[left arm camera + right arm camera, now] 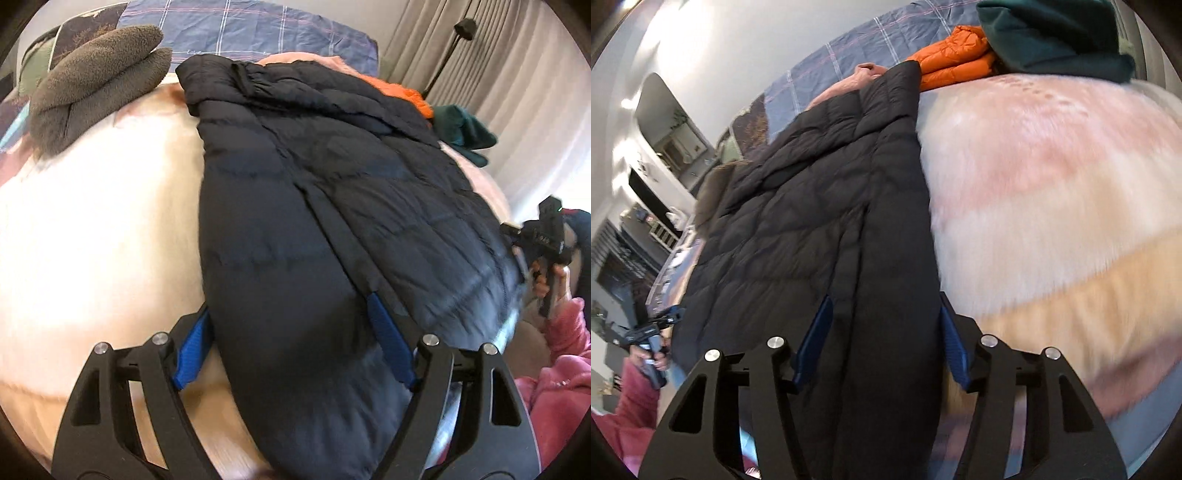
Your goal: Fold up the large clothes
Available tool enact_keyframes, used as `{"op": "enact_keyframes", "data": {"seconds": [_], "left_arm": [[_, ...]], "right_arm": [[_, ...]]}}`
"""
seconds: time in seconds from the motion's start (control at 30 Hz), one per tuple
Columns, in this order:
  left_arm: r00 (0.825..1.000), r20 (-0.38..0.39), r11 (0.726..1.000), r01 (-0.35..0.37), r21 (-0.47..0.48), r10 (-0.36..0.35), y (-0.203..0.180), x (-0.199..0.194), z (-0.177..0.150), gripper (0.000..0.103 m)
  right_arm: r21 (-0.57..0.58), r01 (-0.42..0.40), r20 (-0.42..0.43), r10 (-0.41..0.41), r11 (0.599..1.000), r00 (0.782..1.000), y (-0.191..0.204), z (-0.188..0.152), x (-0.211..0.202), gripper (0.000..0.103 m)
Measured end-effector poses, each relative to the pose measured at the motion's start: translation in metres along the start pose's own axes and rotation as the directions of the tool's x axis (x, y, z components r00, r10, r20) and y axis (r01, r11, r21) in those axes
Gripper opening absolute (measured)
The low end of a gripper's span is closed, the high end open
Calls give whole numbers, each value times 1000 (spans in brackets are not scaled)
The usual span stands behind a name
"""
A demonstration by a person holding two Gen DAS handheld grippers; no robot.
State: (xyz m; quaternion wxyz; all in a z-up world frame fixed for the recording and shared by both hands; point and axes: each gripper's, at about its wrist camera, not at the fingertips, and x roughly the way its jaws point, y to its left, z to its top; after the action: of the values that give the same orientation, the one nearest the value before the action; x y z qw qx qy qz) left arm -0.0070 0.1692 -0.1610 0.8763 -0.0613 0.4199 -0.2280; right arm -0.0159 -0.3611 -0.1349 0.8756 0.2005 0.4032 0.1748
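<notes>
The black puffer jacket [332, 206] lies flat on the bed's fleece blanket [99, 229]. Left gripper [291, 343] and right gripper [882, 343] straddle its hem, jaws wide (probably light, slippery; pinch seams).

The near hem of the dark jacket [332, 229] is cut off by the bottom edge in both views. The fluffy blanket [1052, 206] beside the jacket is smeared by motion blur. Whether the blue pads [388, 332] are pressed into the jacket's cloth cannot be told. Beyond the jacket, the orange garment [953, 59] is partly hidden under a green one [1052, 33].
</notes>
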Motion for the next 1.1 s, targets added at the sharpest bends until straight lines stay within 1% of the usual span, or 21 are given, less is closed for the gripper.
{"op": "enact_keyframes", "data": {"seconds": [0.03, 0.07, 0.1, 0.13, 0.17, 0.2, 0.27, 0.33, 0.37, 0.4, 0.43, 0.47, 0.53, 0.6, 0.67, 0.77, 0.87, 0.93, 1.0, 1.03, 1.1], "left_arm": [[1000, 4, 1000, 16, -7, -16, 0, -3, -2, 75], [999, 10, 999, 37, -19, -37, -1, -9, -7, 67], [999, 13, 998, 49, -25, -48, -2, -12, -10, 56], [998, 18, 998, 59, -30, -59, -3, -16, -14, 50], [997, 18, 997, 70, -41, -69, -6, -20, -19, 37], [998, 17, 997, 63, -48, -62, -9, -22, -23, 34], [999, 26, 999, 34, -28, -33, -19, -26, -31, 33], [999, 31, 1000, 28, -14, -27, -27, -30, -34, 33], [999, 39, 1000, 23, -8, -22, -30, -32, -34, 27], [999, 45, 1000, 19, -4, -18, -31, -32, -32, 13], [998, 54, 1000, 15, -3, -15, -33, -34, -29, 11], [997, 70, 1000, 11, -1, -11, -35, -37, -25, 8], [990, 139, 1000, -2, 27, -2, -47, -53, -14, 6], [972, 233, 999, 5, 54, -17, -60, -78, 0, 6], [946, 321, 997, 19, 78, -43, -73, -106, 15, 6], [912, 407, 992, 3, 126, -54, -93, -142, 23, 6], [875, 481, 990, -20, 140, -50, -107, -180, 17, 6], [855, 518, 989, -41, 140, -37, -113, -198, 11, 6], [834, 551, 989, -56, 137, -29, -117, -211, 5, 8], [827, 561, 990, -52, 134, -32, -117, -214, 6, 8], [825, 565, 990, -47, 129, -35, -116, -211, 13, 9]], "right_arm": [[6, -17, 7, 17, 1000, 1000, -1, -4, -5, 56], [17, -43, 14, 43, 999, 999, -1, -8, -9, 54], [37, -89, 20, 88, 995, 996, -2, -14, -14, 53], [50, -116, 23, 115, 992, 993, -2, -18, -18, 52], [61, -147, 23, 146, 987, 989, -1, -24, -22, 52], [62, -152, 22, 151, 986, 988, 0, -28, -24, 51], [43, -124, 16, 123, 991, 992, 6, -37, -27, 51], [31, -114, 16, 113, 993, 993, 12, -42, -29, 50], [27, -102, 18, 101, 994, 995, 14, -42, -30, 37], [30, -65, 19, 64, 997, 998, 17, -40, -30, 13], [40, -44, 25, 43, 998, 999, 18, -36, -31, 8], [48, -49, 47, 47, 998, 998, 20, -32, -36, 5], [36, -77, 109, 72, 996, 991, 29, -21, -52, 3], [15, -125, 185, 120, 992, 975, 43, -7, -73, 3], [-11, -172, 244, 170, 985, 955, 56, 5, -91, 3], [-58, -219, 328, 226, 974, 917, 72, 14, -126, 3], [-110, -218, 406, 245, 970, 880, 85, 10, -162, 3], [-137, -204, 460, 245, 969, 854, 91, 3, -187, 3], [-152, -169, 496, 223, 974, 839, 95, 2, -200, 3], [-155, -156, 505, 214, 975, 836, 96, 5, -201, 3], [-146, -132, 515, 189, 980, 836, 96, 14, -196, 3]]}}
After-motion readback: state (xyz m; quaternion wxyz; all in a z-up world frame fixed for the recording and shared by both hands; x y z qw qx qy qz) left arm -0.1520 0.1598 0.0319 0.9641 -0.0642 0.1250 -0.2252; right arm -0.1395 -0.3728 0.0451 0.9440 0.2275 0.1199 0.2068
